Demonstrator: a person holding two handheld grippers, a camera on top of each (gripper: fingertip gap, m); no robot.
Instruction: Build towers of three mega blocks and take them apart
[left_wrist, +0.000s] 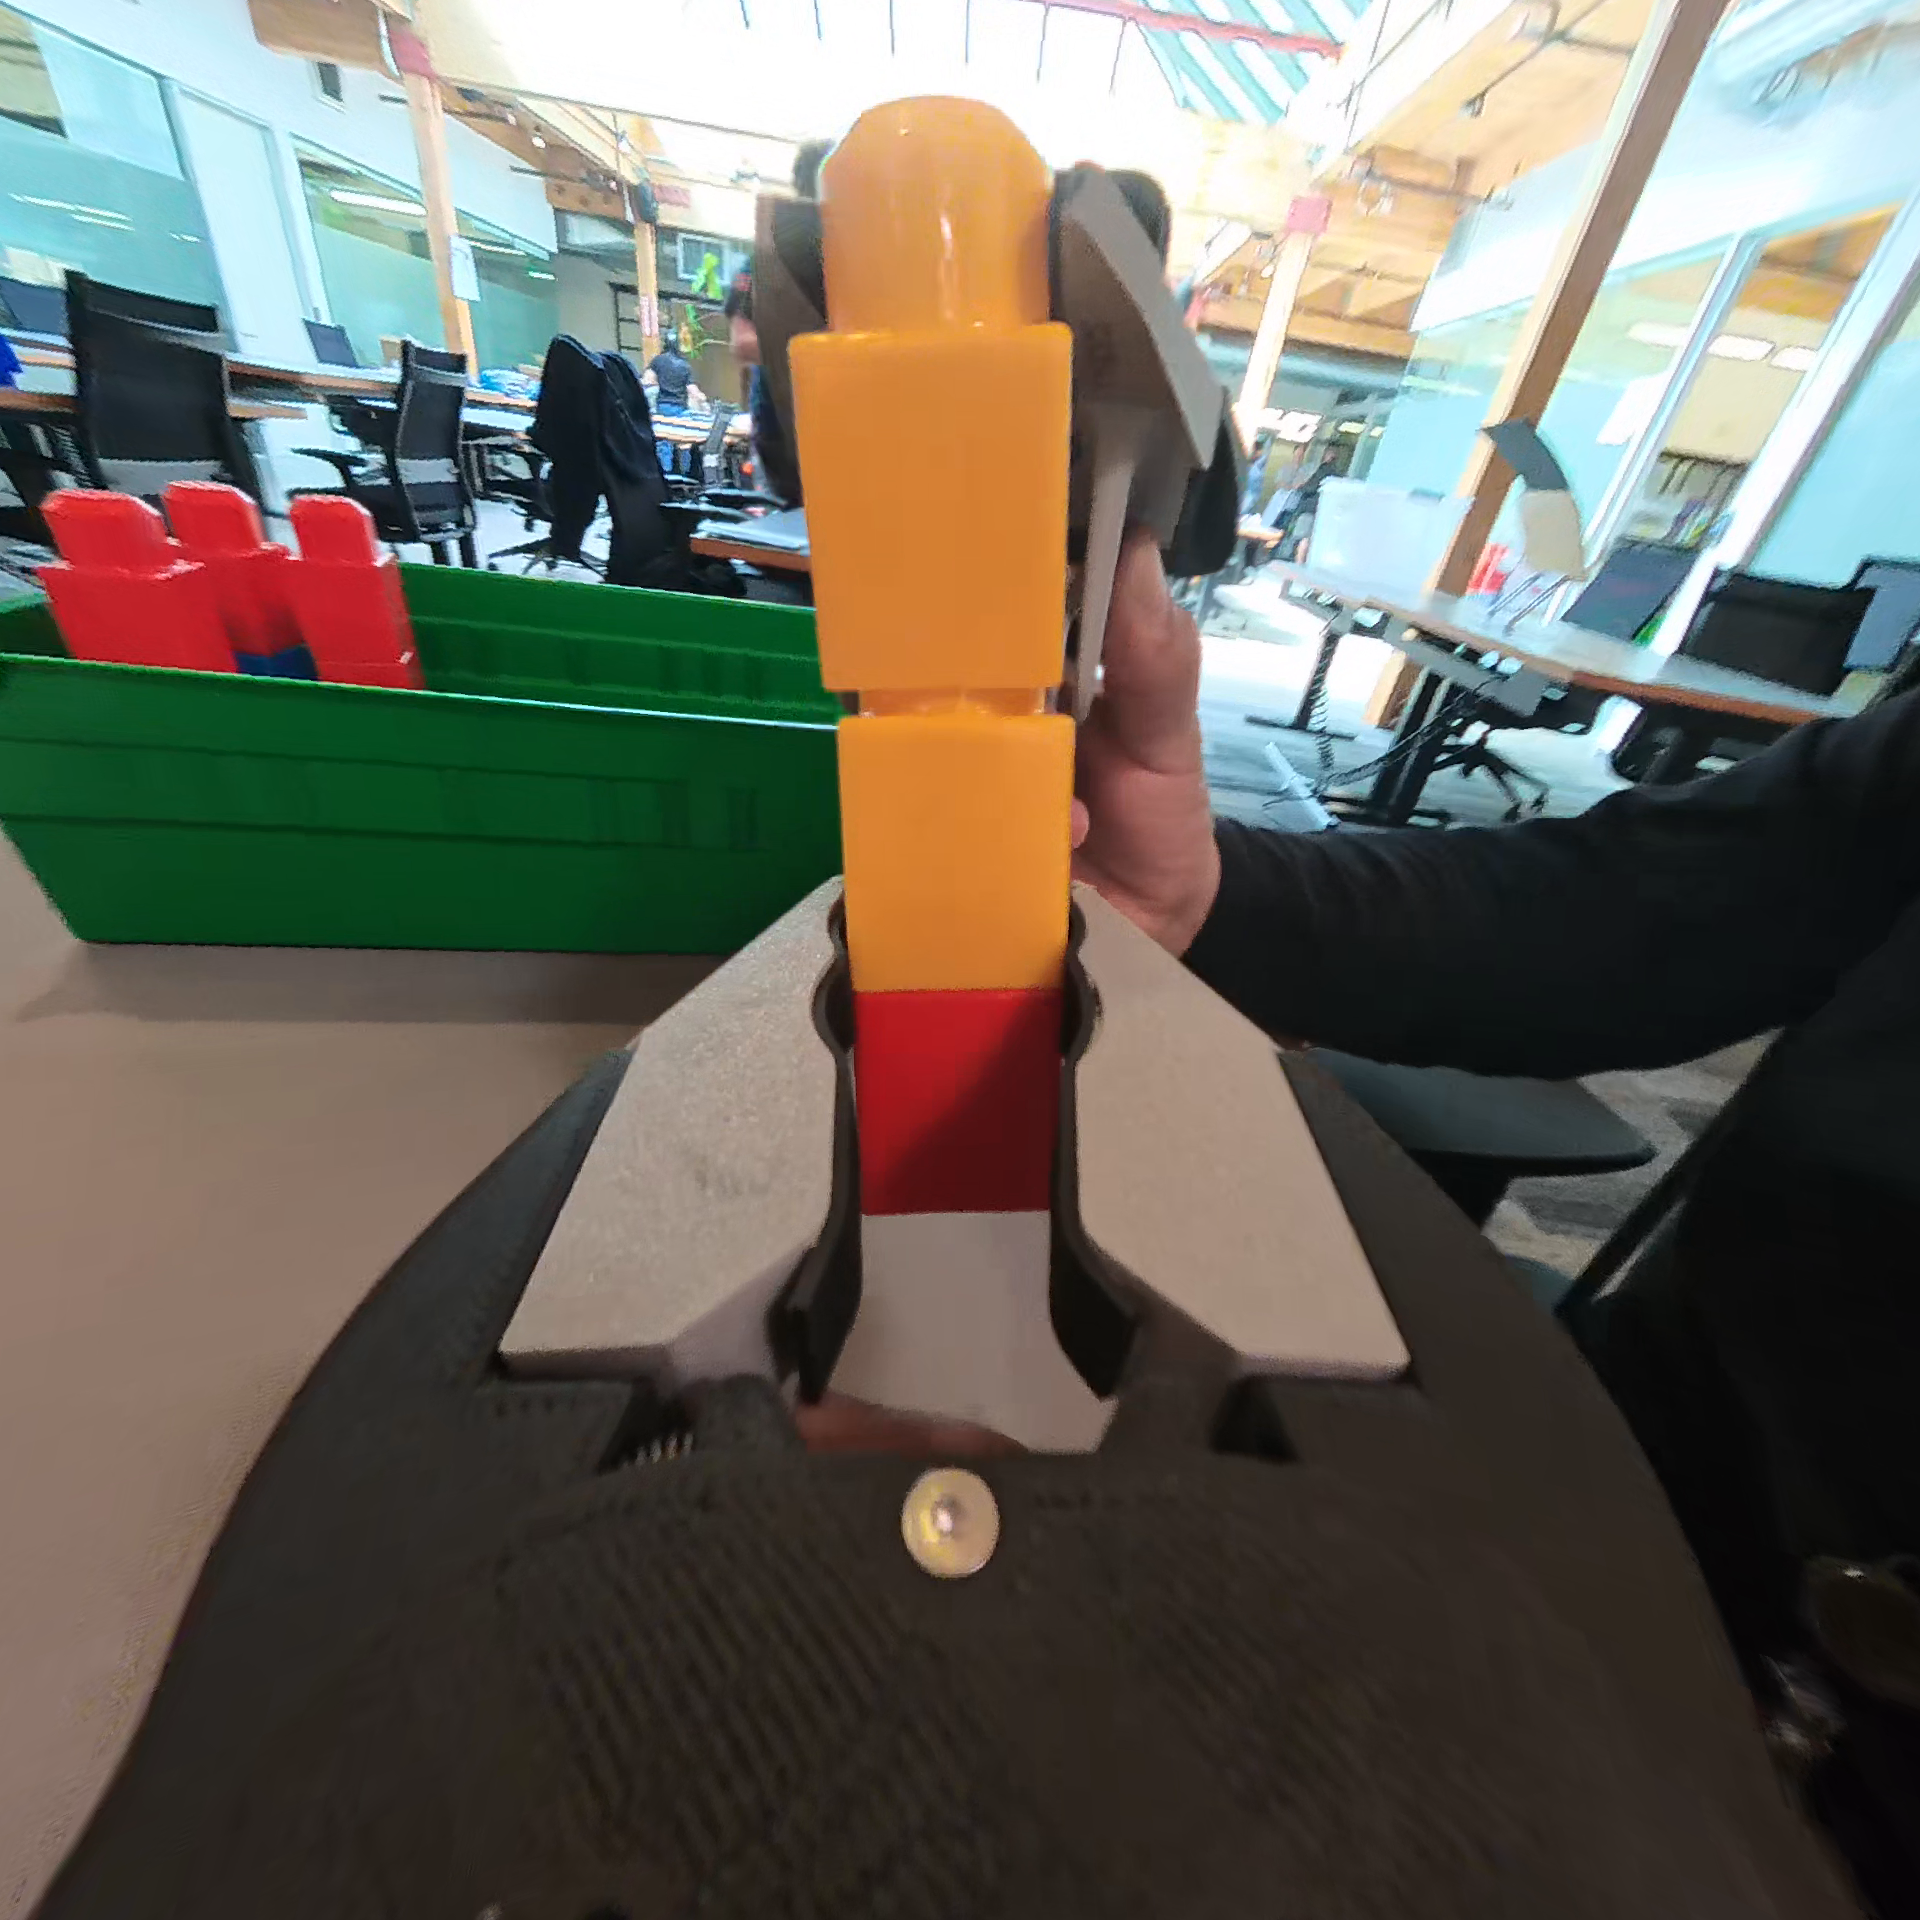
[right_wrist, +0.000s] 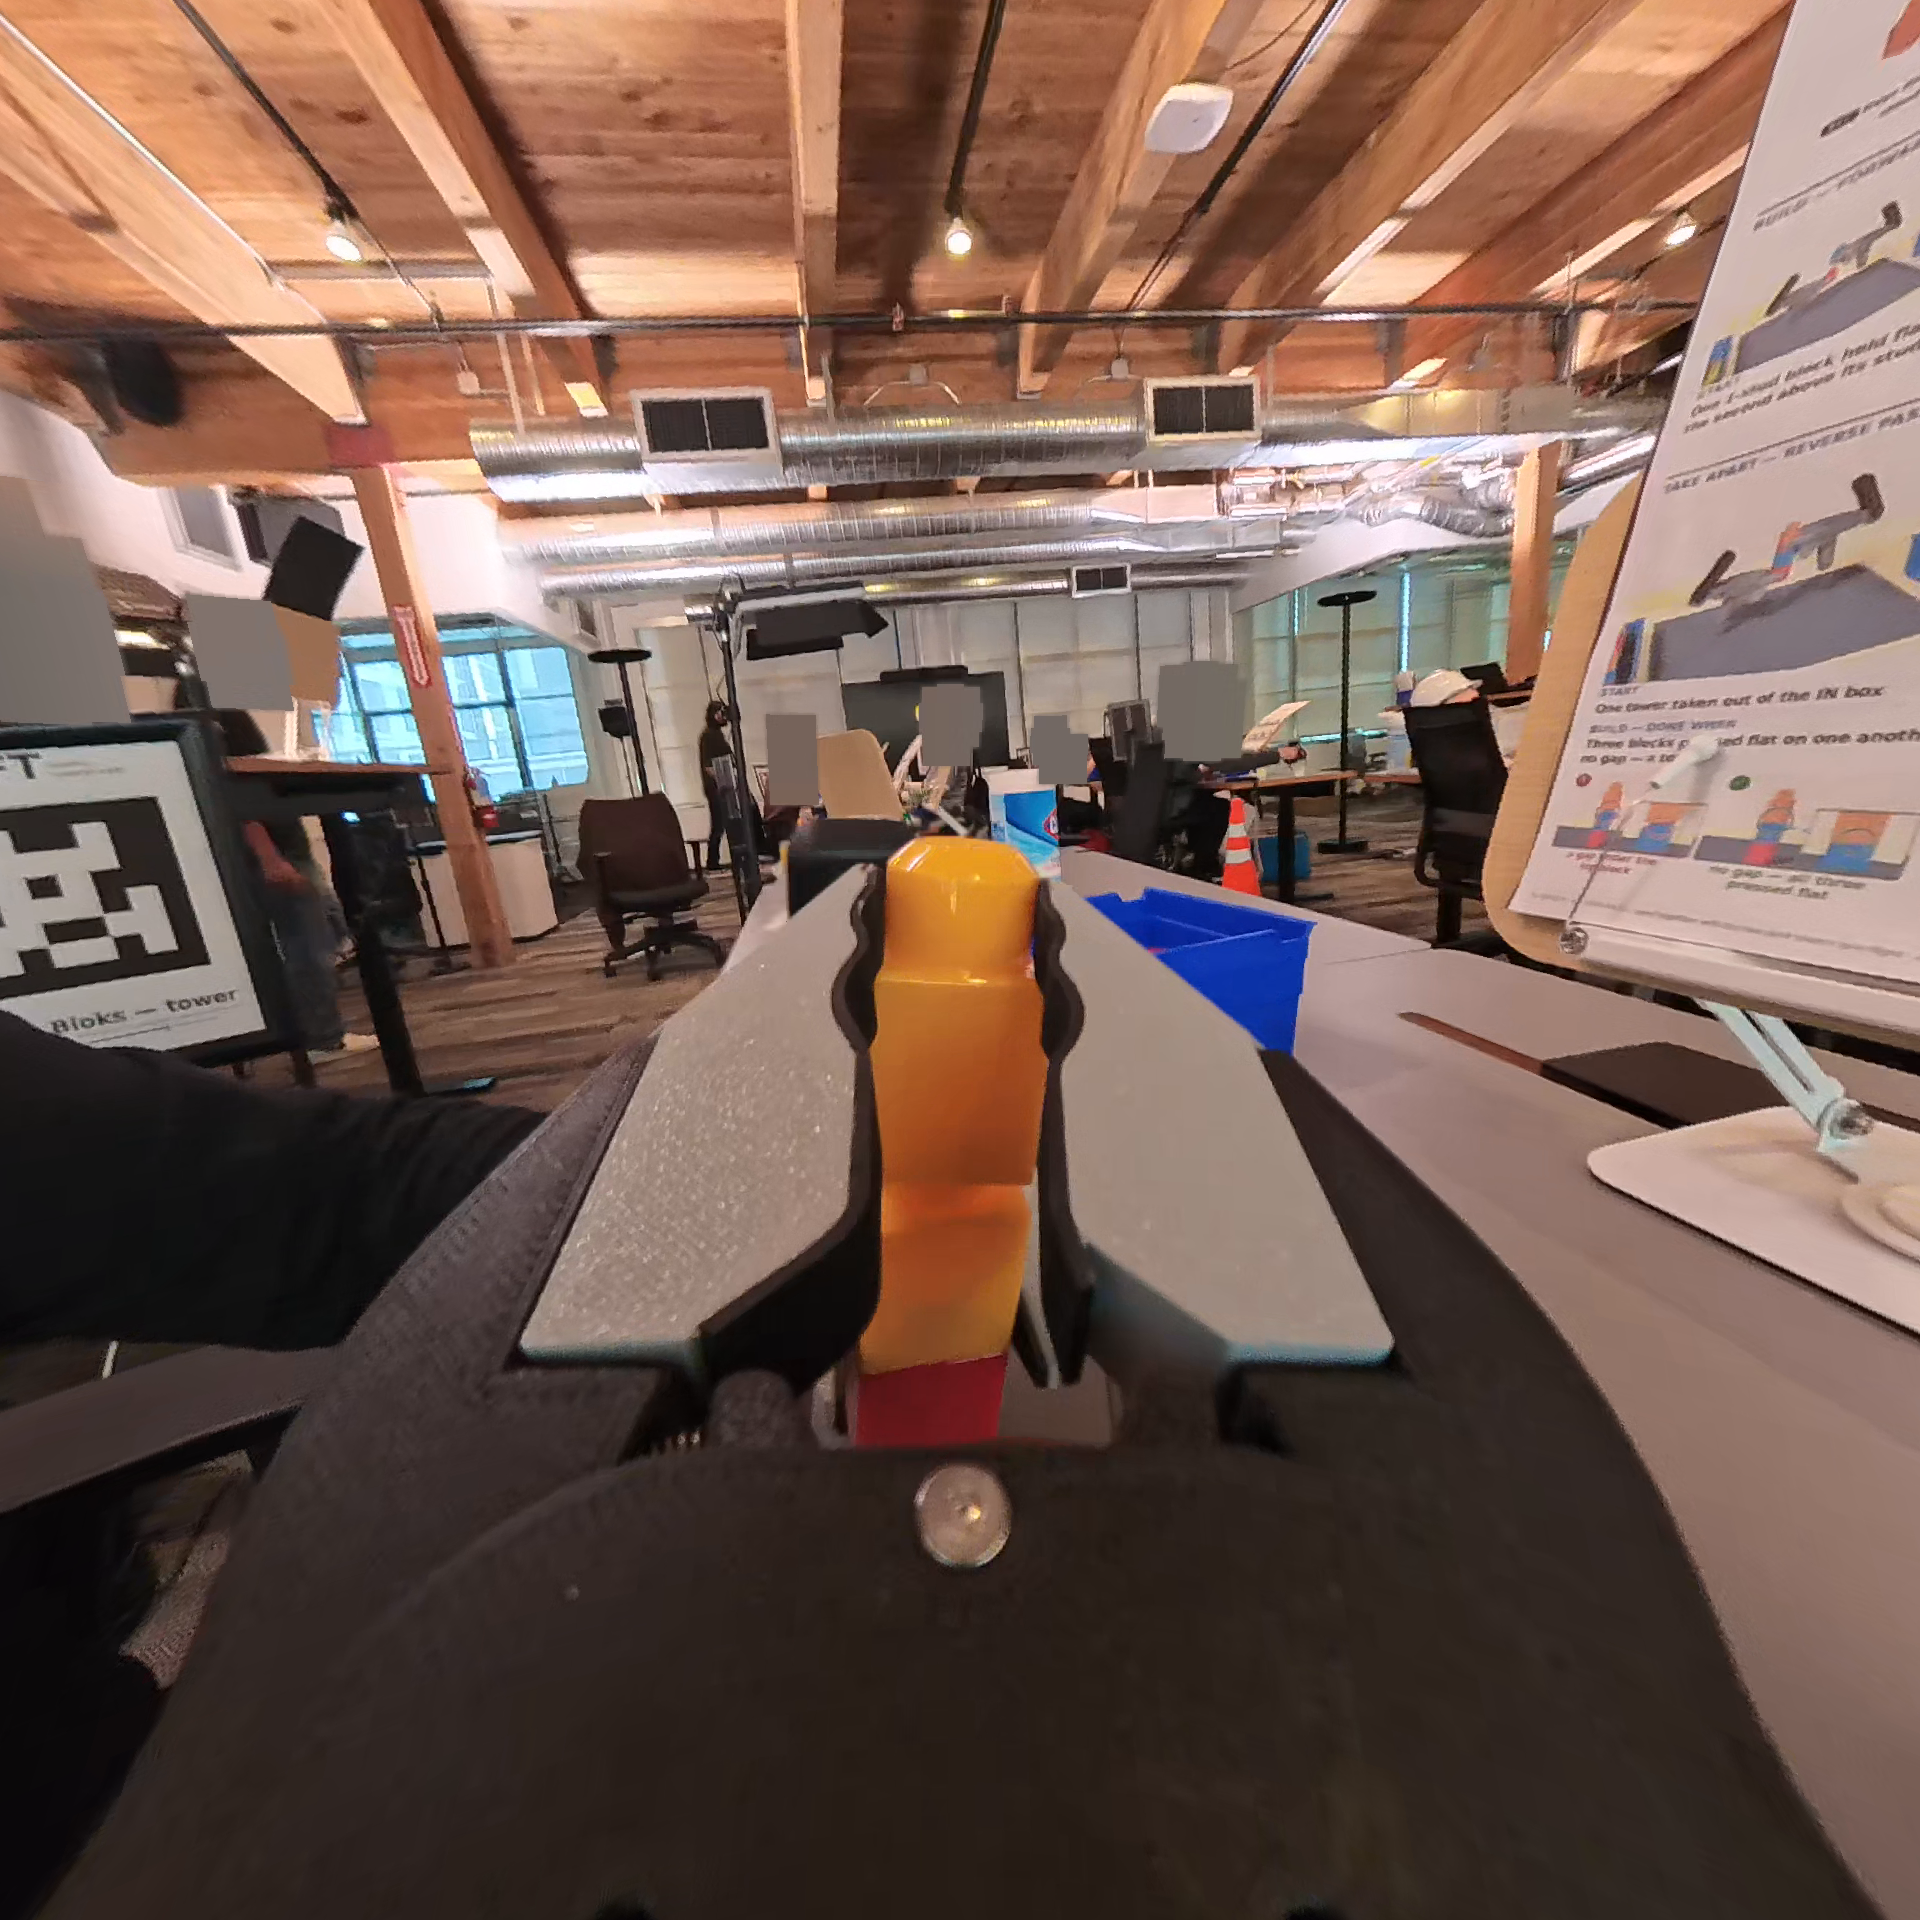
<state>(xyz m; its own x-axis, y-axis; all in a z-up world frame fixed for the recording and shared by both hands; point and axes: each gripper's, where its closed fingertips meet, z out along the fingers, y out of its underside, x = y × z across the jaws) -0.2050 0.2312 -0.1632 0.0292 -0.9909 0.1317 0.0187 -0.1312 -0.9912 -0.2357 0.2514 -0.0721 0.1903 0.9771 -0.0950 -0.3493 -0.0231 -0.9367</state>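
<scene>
A: What do the tongs hold?

B: The left gripper (left_wrist: 961, 1039) clamps the red block (left_wrist: 951, 1101) at the tower's foot; the right gripper (right_wrist: 951, 966) pinches the top orange block (right_wrist: 956, 1049), with a gap under it.

A: How will it handle?

B: Probably light, stiff, slick plastic; grip the flat sides. The green bin (left_wrist: 416, 810) sits beyond, to the left.

It's a big open-plan office, loft style. Overhead, bare wooden beams (right_wrist: 1117, 197) and silver air ducts (right_wrist: 862, 457) run across the ceiling, with a skylight (left_wrist: 935, 62) brightening the far hall. Rows of long desks (left_wrist: 1558, 644) stretch back, black swivel chairs (left_wrist: 431, 457) tucked in beside them, a jacket slung over one. Glass-walled rooms (left_wrist: 1714, 343) line the side. People stand and sit among the far desks, and an orange traffic cone (right_wrist: 1238, 844) stands by one desk.
</scene>
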